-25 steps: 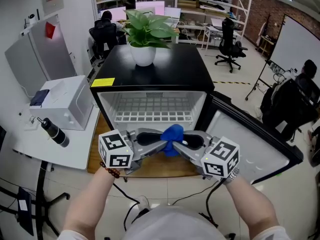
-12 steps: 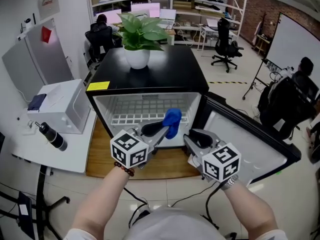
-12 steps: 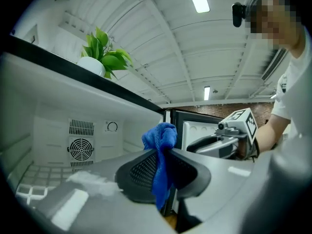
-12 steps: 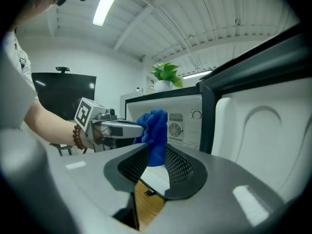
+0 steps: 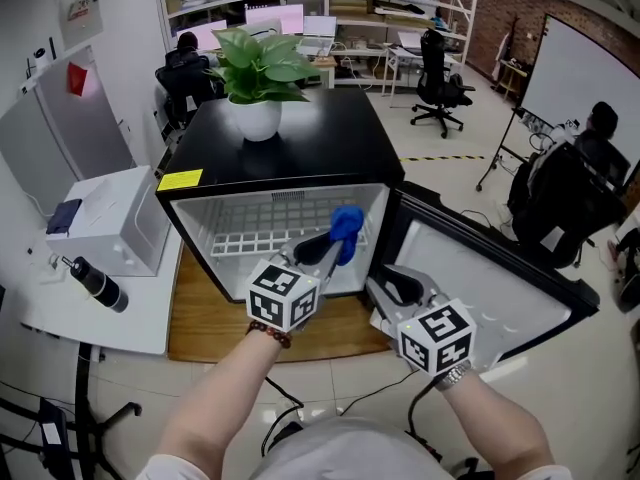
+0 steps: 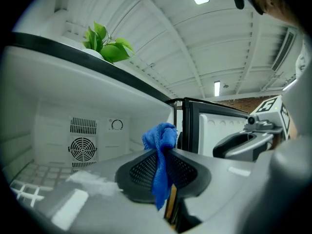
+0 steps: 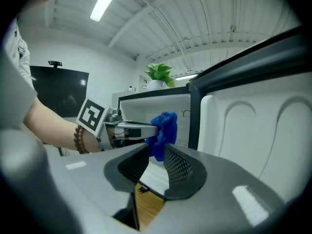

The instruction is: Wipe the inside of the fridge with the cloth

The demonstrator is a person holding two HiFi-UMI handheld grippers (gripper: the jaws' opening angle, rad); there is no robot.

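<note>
Left gripper (image 6: pixel 163 162) jaws are pinched tight on the blue cloth (image 5: pixel 347 230). Right gripper (image 7: pixel 155 156) jaws are spread, nothing between them, and it hangs near the foot of the open door (image 5: pixel 480 278). The fridge (image 5: pixel 290 148) gapes toward us. Inside there's a white wire shelf (image 5: pixel 250 240) across the floor of the cavity and a round fan grille (image 6: pixel 82 147) on the far wall. The cloth sits at the mouth of the cavity, right of centre, above the shelf; whether it touches a wall I can't tell. It runs up and down, bunched above the pads with a thin tail below. A potted plant (image 5: pixel 258 78) stands on top.
</note>
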